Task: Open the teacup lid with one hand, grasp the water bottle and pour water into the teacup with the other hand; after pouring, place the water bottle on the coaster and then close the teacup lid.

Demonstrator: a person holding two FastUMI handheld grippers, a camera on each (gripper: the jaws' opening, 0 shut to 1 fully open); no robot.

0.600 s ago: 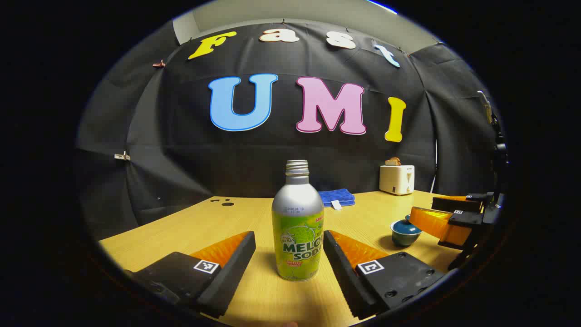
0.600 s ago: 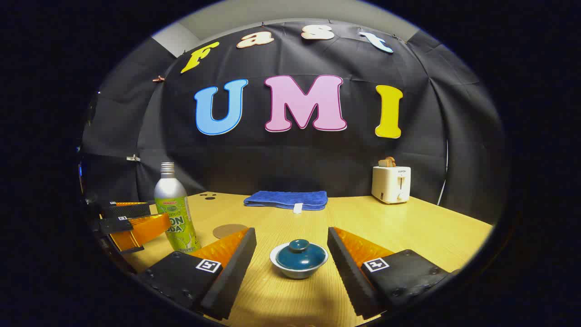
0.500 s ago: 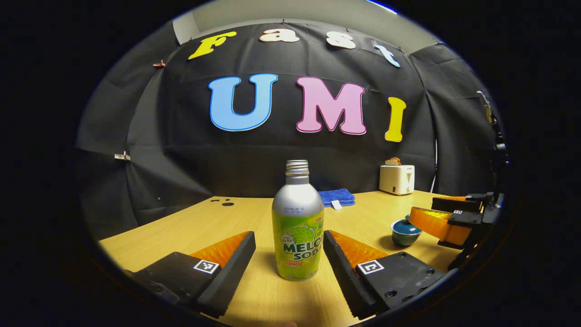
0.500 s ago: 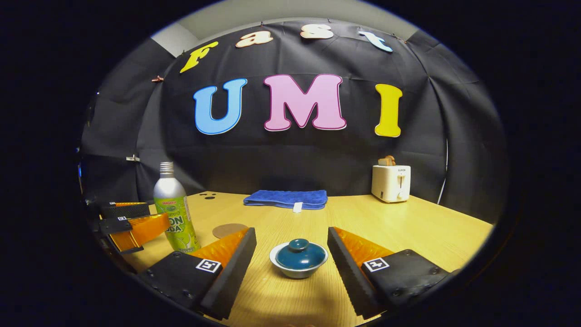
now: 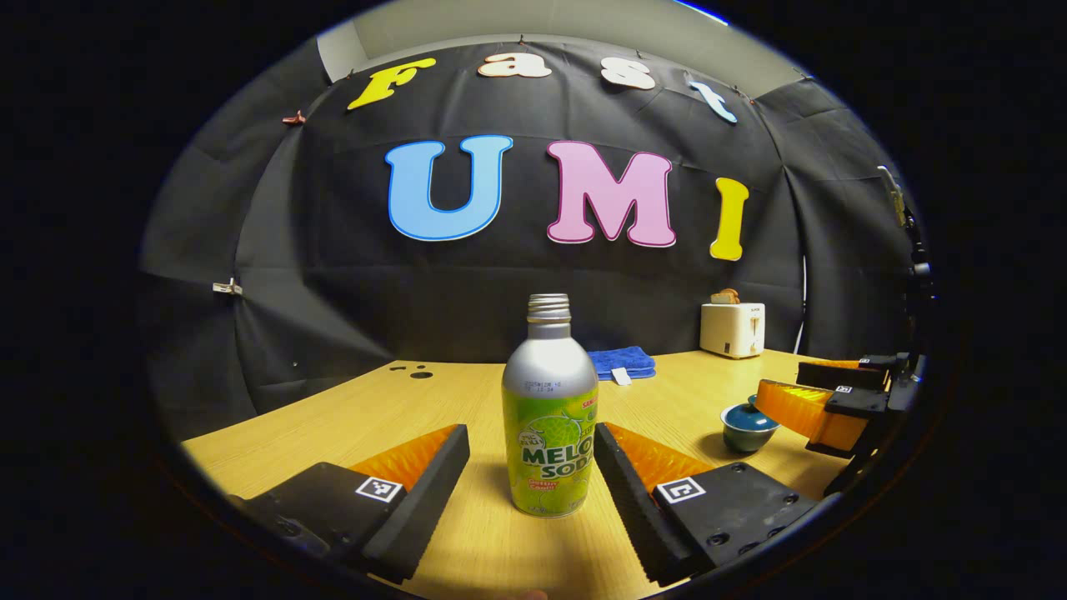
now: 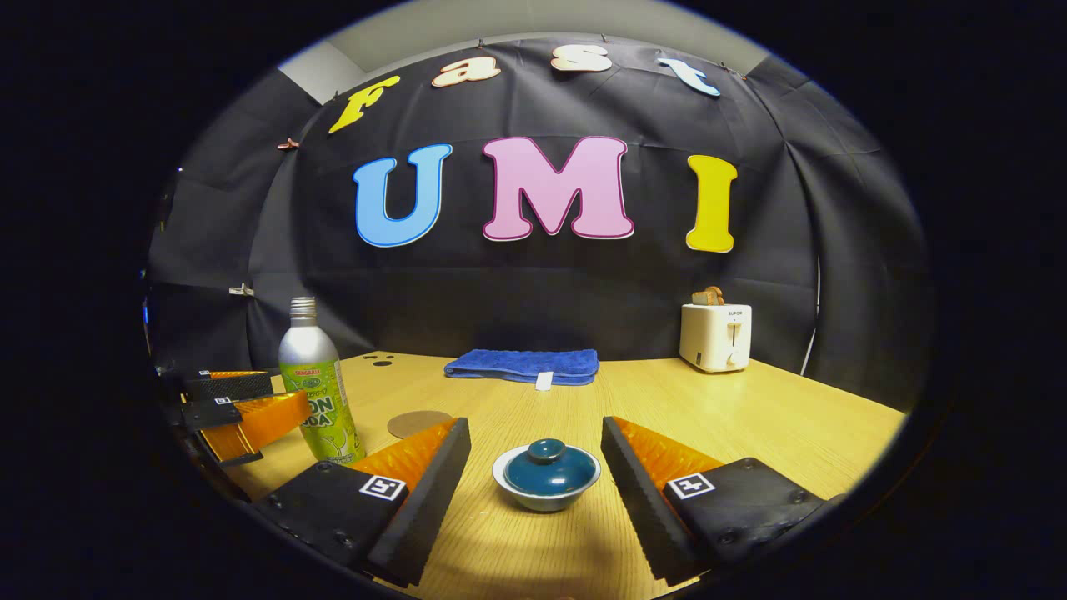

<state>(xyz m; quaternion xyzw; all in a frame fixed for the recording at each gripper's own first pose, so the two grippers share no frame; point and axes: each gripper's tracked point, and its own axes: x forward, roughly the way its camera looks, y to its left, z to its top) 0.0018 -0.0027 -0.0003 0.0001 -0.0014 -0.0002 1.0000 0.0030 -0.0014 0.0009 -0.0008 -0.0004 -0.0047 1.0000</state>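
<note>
Behind teacup (image 6: 546, 477), towel (image 6: 523, 365), toaster (image 6: 715, 335), coaster (image 6: 418, 423)

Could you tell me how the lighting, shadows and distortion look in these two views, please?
Left gripper view: sharp; fisheye bows the wall; the bottle casts a soft shadow on the table. Right gripper view: equally sharp; the teacup lid shows a faint sheen, dim edges.

The water bottle (image 5: 549, 417) stands upright and uncapped on the desk (image 5: 350, 417), between the wide-apart jaws of the left gripper (image 5: 532, 454), with neither jaw touching it. To the right, the lidded teacup (image 5: 748, 423) sits just beside the right gripper (image 5: 813, 400). A blue towel (image 5: 621, 361) and toaster (image 5: 732, 328) occupy the far edge.
</note>
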